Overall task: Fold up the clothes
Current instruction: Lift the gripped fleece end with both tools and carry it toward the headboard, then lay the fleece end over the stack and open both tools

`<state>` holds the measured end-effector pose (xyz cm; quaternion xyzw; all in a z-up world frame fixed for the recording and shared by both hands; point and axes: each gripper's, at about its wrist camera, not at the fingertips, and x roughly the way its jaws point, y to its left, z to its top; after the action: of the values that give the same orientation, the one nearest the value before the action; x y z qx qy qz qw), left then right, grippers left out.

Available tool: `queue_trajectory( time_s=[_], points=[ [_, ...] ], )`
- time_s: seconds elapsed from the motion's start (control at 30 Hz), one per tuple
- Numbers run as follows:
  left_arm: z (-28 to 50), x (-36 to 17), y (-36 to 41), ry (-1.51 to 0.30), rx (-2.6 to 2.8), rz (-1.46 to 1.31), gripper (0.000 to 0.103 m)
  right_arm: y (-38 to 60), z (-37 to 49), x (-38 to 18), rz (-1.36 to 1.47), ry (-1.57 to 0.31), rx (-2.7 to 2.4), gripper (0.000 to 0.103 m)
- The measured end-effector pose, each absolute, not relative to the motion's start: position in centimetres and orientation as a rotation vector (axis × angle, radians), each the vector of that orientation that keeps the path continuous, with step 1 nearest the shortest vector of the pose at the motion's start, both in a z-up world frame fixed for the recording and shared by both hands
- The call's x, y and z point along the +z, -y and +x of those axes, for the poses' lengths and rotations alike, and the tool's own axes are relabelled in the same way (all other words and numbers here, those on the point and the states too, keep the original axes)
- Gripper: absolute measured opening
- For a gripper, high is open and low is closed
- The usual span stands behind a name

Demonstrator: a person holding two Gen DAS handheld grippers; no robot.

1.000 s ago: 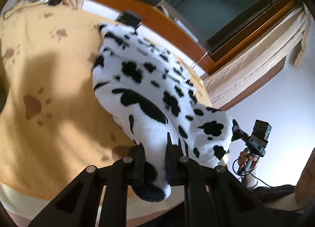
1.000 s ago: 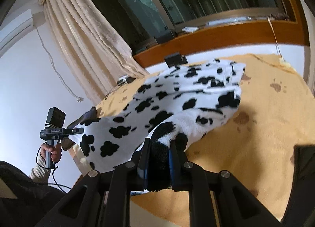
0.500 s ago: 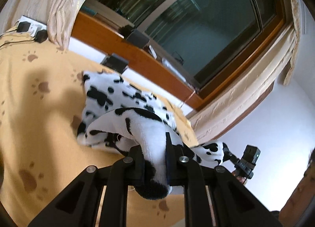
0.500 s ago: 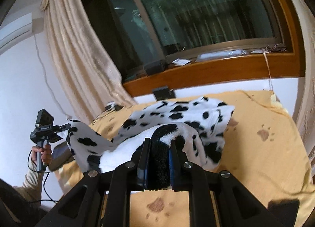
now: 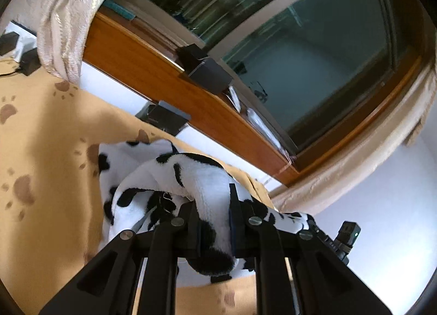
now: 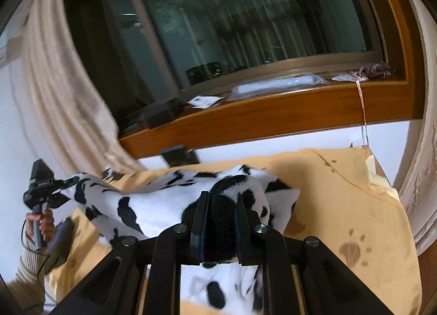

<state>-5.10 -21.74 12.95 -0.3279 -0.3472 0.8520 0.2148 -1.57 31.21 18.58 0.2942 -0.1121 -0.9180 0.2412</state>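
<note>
A fluffy white garment with black cow patches (image 5: pixel 153 178) (image 6: pixel 153 205) lies partly on a yellow bed cover (image 5: pixel 49 156) (image 6: pixel 355 205) and is lifted at its near edge. My left gripper (image 5: pixel 211 205) is shut on one corner of the garment. My right gripper (image 6: pixel 218 208) is shut on the other corner, a black fuzzy patch. The fabric hangs doubled over between the two grips. From the right wrist view the left gripper (image 6: pixel 41 186) shows at the far left in a hand, with the fabric stretched to it. From the left wrist view the right gripper (image 5: pixel 341 238) shows at the lower right.
A wooden window sill (image 6: pixel 273 112) with papers and dark boxes (image 5: pixel 210 74) runs behind the bed. Beige curtains (image 5: pixel 62 20) (image 6: pixel 54 96) hang on both sides. A power strip (image 5: pixel 16 50) lies at the bed's far left corner.
Both grippers have risen and swung toward the window, carrying the near edge of the garment over the rest. The flat spread has bunched into a doubled layer.
</note>
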Motion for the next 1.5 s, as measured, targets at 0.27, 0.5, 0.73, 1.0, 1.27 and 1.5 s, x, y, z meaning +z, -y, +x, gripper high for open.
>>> queue_trajectory(
  time_s=[0.27,0.5,0.73,1.0,1.27,1.5],
  points=[
    [-14.3,9.3,22.0,1.052,2.395,-1.016,0.016,-30.0,-11.3,14.2,0.925,0.435,-2.549,0.016],
    [-19.3,4.5,22.4,1.125,2.406,-1.132,0.016,-29.2,-15.2,11.2,1.027,0.463,-2.552,0.016],
    [-20.7,1.8,22.6,1.197,2.387,-1.183,0.017,-29.1,-18.4,8.6,1.128,0.537,-2.523,0.017],
    [-21.0,1.8,23.7,1.29,2.374,-1.161,0.031,-32.1,-18.7,8.5,1.079,0.764,-2.603,0.086],
    [-19.1,3.8,27.2,1.464,2.44,-0.985,0.079,-32.8,-16.8,10.4,0.978,0.573,-2.668,0.086],
    [-19.5,4.9,23.1,0.903,2.576,-1.2,0.079,-27.9,-17.3,10.9,0.968,-0.067,-2.681,0.086]
  ],
)
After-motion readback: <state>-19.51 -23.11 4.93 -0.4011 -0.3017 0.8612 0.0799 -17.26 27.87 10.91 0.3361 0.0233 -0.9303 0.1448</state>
